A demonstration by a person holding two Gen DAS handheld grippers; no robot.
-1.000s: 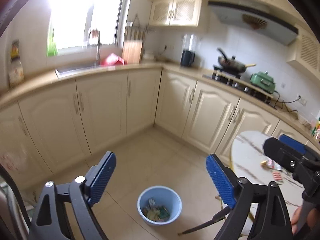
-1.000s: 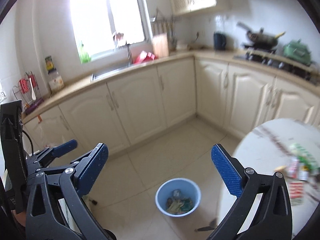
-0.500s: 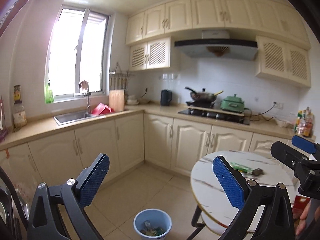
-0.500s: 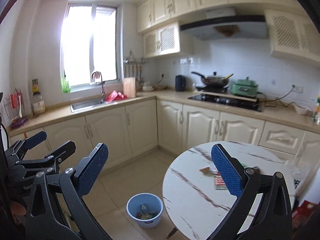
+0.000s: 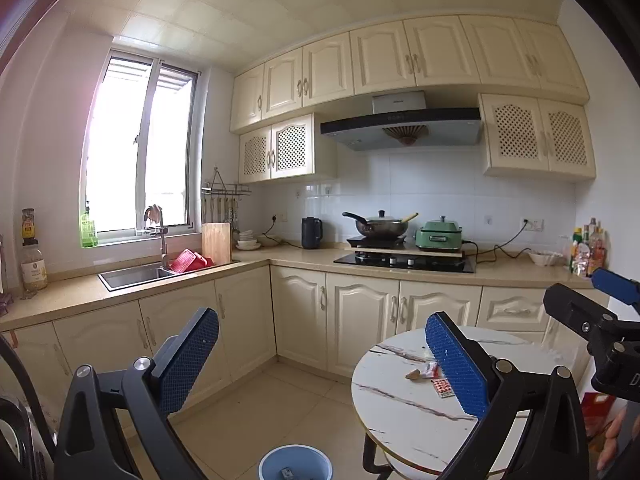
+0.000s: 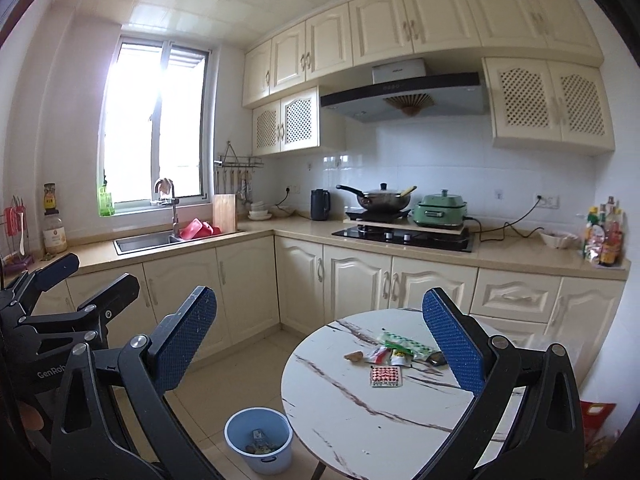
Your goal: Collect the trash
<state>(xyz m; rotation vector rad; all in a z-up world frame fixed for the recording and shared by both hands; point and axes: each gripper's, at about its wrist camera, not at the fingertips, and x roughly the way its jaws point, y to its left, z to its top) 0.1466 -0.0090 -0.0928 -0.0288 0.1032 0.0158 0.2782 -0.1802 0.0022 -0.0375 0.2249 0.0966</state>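
Several pieces of trash lie on a round white marble table (image 6: 360,412): a red-and-white wrapper (image 6: 385,376), a green-striped wrapper (image 6: 404,343), small packets (image 6: 384,355) and a brown scrap (image 6: 354,356). The same trash (image 5: 434,378) shows in the left wrist view. A blue bin (image 6: 258,440) with trash inside stands on the floor left of the table; it also shows in the left wrist view (image 5: 295,462). My left gripper (image 5: 320,364) and my right gripper (image 6: 320,340) are both open, empty, held high and back from the table.
Cream cabinets run along the walls under a beige counter (image 6: 520,252). On it are a sink (image 6: 144,240), kettle (image 6: 320,205), wok on a hob (image 6: 384,198), green cooker (image 6: 440,206) and bottles (image 6: 604,236). Tiled floor (image 6: 248,368) lies between cabinets and table.
Both grippers have tilted up and pulled back from looking down at the bin. The table and its trash have come into fuller view. Both stay open.
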